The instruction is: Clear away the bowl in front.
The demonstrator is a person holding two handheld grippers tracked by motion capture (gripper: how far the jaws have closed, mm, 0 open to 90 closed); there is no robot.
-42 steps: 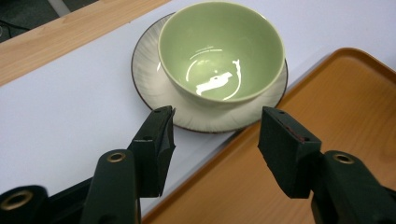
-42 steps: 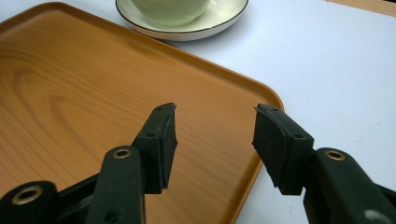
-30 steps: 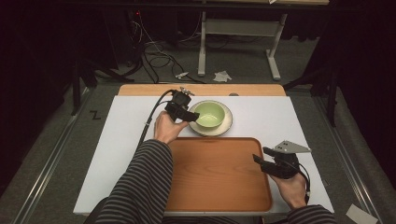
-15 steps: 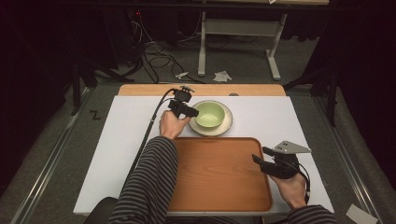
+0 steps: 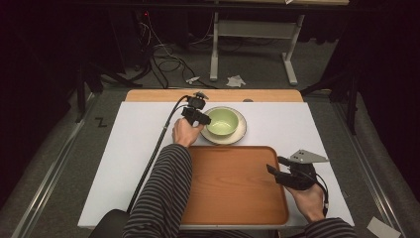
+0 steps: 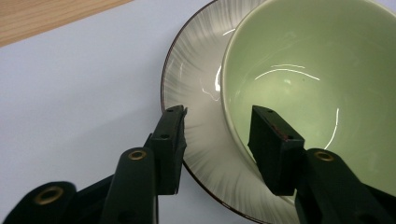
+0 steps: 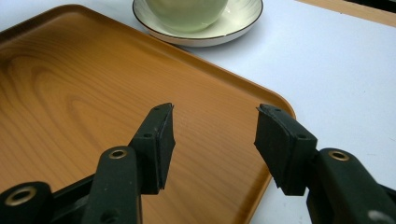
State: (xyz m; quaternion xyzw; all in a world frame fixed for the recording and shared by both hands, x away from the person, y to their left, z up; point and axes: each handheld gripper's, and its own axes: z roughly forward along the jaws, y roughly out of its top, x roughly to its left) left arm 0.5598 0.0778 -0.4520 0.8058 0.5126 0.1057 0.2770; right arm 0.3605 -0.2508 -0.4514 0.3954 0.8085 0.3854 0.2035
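Left hand-held gripper (image 6: 217, 116) released, jaws straddling green bowl (image 6: 317, 79) rim on plate (image 6: 196, 93); right hand-held gripper (image 7: 215, 119) released over tray (image 7: 70, 93). Next, prob.: clench on rim, lift.

The person wears long sleeves (image 5: 163, 193) with thin dark and grey stripes. Each hand carries a black gripper: the left gripper (image 5: 197, 115) trails a black cable (image 5: 153, 153); the right gripper (image 5: 289, 174) bears a grey three-cornered plate (image 5: 308, 157). Brass-coloured rivets (image 6: 137, 154) stud the black jaws.
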